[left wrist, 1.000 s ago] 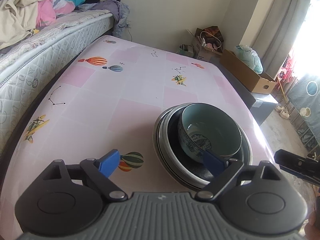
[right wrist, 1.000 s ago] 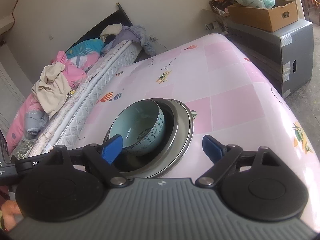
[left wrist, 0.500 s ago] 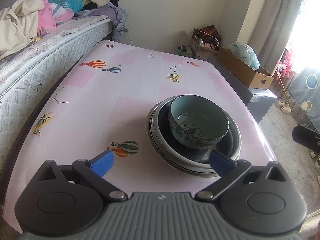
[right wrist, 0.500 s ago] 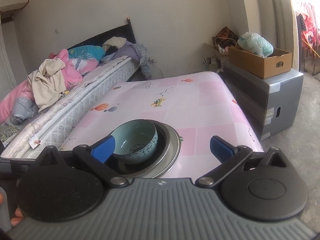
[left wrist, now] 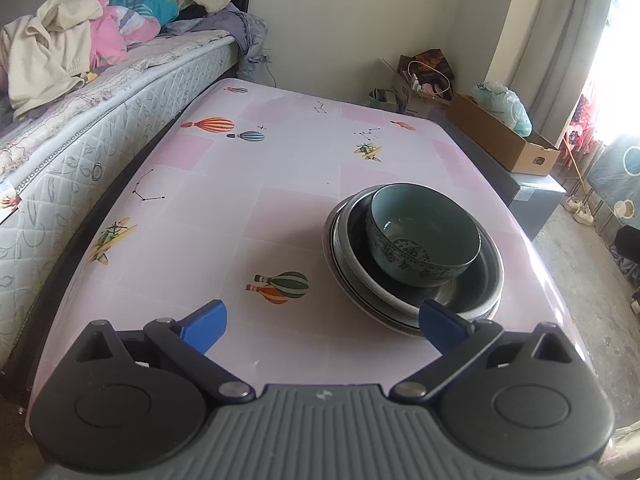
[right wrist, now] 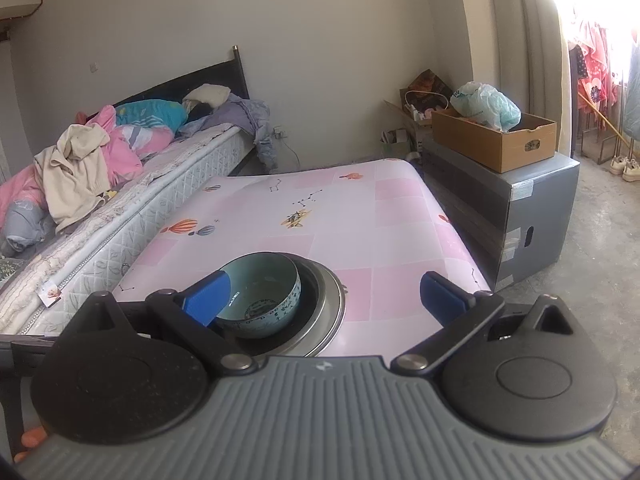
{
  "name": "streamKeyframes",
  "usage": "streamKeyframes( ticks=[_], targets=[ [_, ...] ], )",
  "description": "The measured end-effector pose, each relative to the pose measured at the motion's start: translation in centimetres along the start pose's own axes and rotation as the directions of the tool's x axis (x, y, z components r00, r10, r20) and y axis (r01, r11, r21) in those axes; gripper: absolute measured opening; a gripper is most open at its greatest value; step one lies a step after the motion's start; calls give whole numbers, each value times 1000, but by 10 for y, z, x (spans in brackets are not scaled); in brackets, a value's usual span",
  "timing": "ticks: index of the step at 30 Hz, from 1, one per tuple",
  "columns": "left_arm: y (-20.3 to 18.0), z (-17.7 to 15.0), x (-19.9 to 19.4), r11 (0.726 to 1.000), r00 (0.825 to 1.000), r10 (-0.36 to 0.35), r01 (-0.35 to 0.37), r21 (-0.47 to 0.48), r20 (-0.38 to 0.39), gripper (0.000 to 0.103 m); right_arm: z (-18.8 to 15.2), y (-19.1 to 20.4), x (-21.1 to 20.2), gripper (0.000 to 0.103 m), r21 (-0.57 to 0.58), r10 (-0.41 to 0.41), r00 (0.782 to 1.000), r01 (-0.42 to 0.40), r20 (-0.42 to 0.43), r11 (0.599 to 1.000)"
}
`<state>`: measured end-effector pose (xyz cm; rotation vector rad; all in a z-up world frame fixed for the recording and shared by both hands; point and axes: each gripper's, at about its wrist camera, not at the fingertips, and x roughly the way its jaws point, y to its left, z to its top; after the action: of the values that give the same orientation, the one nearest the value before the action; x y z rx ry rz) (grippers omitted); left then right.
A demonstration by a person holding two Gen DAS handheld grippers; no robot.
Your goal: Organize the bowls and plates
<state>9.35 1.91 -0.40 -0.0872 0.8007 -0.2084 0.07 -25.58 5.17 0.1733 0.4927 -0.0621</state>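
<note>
Bowl point(left wrist: 424, 236) nests in stacked plates point(left wrist: 400, 304); no writing legible.

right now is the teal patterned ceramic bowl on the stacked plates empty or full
Empty. The teal patterned ceramic bowl sits upright on the stacked plates, and its pale inside is bare down to the printed bottom in both wrist views.

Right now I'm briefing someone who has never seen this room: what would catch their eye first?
Probably the teal bowl nested in a stack of metal plates, alone near the front right of the pink balloon-print table. Next, the bed along the table's left side, heaped with clothes. Both hand-held grippers stand open and empty.
</note>
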Motion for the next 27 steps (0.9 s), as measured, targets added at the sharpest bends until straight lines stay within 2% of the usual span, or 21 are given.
streamKeyframes(
  ticks=[3, 8, 13, 18, 23, 27],
  targets=[
    [3, 0, -3, 1000, 1000, 22, -22, -10, 17, 103, 2, 11, -5, 102, -52, -47, 998, 49, 33, 997],
    [1, 2, -8, 994, 993, 106, -107, 14, 50, 103, 5, 29, -18, 102, -158, -119, 984, 140, 133, 977],
    [3, 5, -11, 987, 986, 157, -160, 34, 57, 103, 14, 34, -31, 102, -123, -139, 974, 162, 178, 979],
    [-1, 7, -13, 973, 976, 206, -211, 91, 65, 103, 21, 34, -34, 102, -73, -34, 995, 41, 97, 996],
    [1, 7, -14, 980, 980, 195, -196, 40, 22, 103, 16, 36, -29, 102, 5, 51, 999, -51, 13, 999],
    [3, 7, -13, 982, 982, 186, -186, 17, -36, 103, 7, 43, -14, 102, 26, 74, 993, -72, -91, 997]
  ],
)
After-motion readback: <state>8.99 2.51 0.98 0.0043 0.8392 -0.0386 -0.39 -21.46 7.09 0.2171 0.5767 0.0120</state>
